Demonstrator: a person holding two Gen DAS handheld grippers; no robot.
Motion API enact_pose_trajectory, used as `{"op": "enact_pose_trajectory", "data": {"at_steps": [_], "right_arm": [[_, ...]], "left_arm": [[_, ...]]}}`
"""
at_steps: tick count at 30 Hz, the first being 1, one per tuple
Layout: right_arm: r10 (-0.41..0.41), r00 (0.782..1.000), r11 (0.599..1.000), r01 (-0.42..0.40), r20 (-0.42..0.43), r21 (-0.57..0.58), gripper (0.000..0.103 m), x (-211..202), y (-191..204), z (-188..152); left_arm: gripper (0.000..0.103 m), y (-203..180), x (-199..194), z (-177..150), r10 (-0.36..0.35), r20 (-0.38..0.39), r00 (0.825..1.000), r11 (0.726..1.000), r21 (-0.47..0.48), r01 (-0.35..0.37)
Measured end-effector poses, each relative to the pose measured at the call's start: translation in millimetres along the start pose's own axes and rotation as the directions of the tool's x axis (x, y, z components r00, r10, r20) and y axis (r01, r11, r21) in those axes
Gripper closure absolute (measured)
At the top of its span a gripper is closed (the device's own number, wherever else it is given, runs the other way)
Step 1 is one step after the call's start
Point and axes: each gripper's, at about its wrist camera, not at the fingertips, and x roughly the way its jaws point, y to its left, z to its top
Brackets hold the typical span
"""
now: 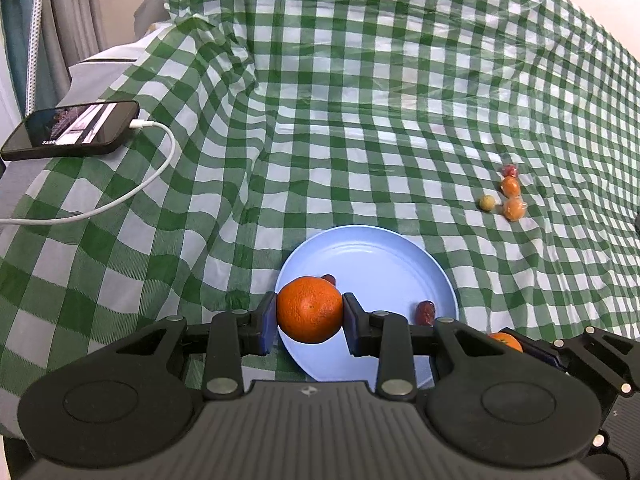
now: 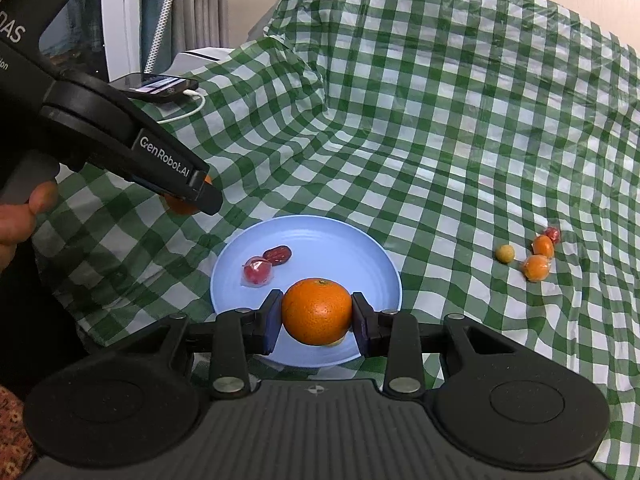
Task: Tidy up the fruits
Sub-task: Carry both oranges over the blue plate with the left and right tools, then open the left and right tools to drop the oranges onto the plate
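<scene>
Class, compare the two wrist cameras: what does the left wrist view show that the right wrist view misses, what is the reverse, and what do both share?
Only the left wrist view: the left gripper squeezing its orange head-on.

Only the right wrist view: a wrapped red fruit shown whole on the plate, and the person's hand.

Both: the blue plate, a red date, the phone, the checked cloth, and the right gripper holding another orange.

Orange (image 2: 317,311) between right gripper (image 2: 316,320) pads over blue plate (image 2: 360,256)

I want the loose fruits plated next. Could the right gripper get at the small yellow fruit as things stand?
Probably not yet: the right gripper is shut on an orange over the plate. The cloth path to the yellow fruit looks free.
</scene>
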Motion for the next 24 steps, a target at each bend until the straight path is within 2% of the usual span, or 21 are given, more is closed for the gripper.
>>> {"op": "enact_pose_trajectory", "data": {"at_steps": [24], "right_arm": [[0.000,0.995,1.000,0.001,-0.102,0.015,0.065,87.5,-20.1,10.9]], "left_arm": [[0.066,-4.1,92.5,26.7,-0.009,-0.107,0.994,0.997,0.069,0.016]]}}
